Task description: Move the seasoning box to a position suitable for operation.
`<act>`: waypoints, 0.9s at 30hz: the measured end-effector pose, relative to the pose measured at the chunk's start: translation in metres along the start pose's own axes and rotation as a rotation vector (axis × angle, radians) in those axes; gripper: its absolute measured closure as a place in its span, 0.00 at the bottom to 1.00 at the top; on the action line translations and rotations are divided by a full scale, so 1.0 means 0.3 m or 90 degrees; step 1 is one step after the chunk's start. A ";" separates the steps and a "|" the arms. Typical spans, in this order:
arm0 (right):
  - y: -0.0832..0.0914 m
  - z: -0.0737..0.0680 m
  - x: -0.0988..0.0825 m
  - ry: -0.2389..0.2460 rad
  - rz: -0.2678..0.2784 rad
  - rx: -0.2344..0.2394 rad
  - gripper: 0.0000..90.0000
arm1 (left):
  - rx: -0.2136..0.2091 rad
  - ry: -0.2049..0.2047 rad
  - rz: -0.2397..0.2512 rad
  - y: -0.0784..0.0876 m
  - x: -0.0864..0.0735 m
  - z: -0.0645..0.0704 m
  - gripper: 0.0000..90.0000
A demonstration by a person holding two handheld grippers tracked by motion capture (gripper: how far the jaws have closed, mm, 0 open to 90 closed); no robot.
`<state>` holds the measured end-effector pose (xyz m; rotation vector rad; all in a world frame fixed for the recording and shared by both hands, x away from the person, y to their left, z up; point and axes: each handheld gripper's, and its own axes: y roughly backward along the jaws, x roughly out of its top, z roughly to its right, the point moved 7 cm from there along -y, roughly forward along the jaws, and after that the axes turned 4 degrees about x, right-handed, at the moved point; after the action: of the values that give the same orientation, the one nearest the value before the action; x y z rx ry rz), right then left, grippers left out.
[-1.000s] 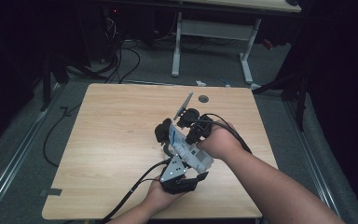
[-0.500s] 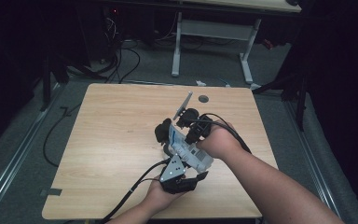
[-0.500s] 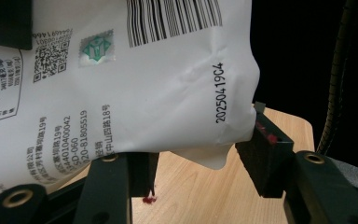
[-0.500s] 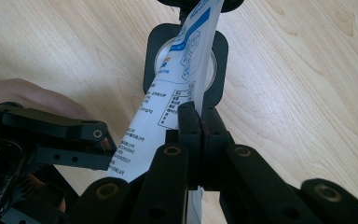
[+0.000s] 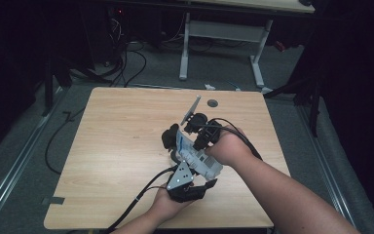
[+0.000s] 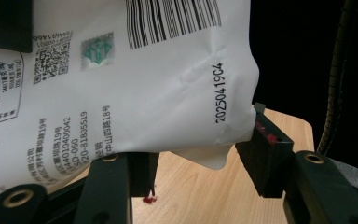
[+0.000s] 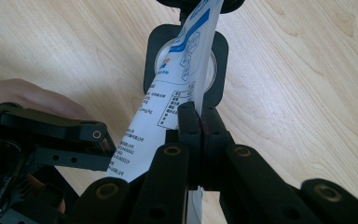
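Note:
A white packet (image 5: 197, 157) with a barcode, printed text and blue markings hangs above the wooden table (image 5: 117, 146), held between both grippers. In the left gripper view the packet (image 6: 144, 84) bulges between the two black jaws, and my left gripper (image 6: 198, 154) is shut on its lower part. From the near table edge the left gripper (image 5: 197, 170) points up and away. My right gripper (image 7: 200, 122) is shut on the packet's thin edge (image 7: 168, 107), jaws pressed together. It (image 5: 189, 141) reaches in from the right hand (image 5: 229, 146).
A black square holder with a white round centre (image 7: 182, 65) lies on the table under the packet, in the high view (image 5: 169, 139) just left of the grippers. A round cable hole (image 5: 213, 103) sits near the far edge. Cables lie on the floor at left (image 5: 126, 63).

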<state>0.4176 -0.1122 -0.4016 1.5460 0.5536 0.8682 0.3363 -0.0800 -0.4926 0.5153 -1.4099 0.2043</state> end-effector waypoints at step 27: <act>-0.002 0.002 0.004 0.002 -0.001 -0.002 1.00 | 0.001 -0.002 0.005 0.004 0.007 -0.004 0.57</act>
<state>0.4188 -0.1115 -0.4020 1.5414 0.5558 0.8702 0.3371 -0.0788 -0.4903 0.5118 -1.4144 0.2112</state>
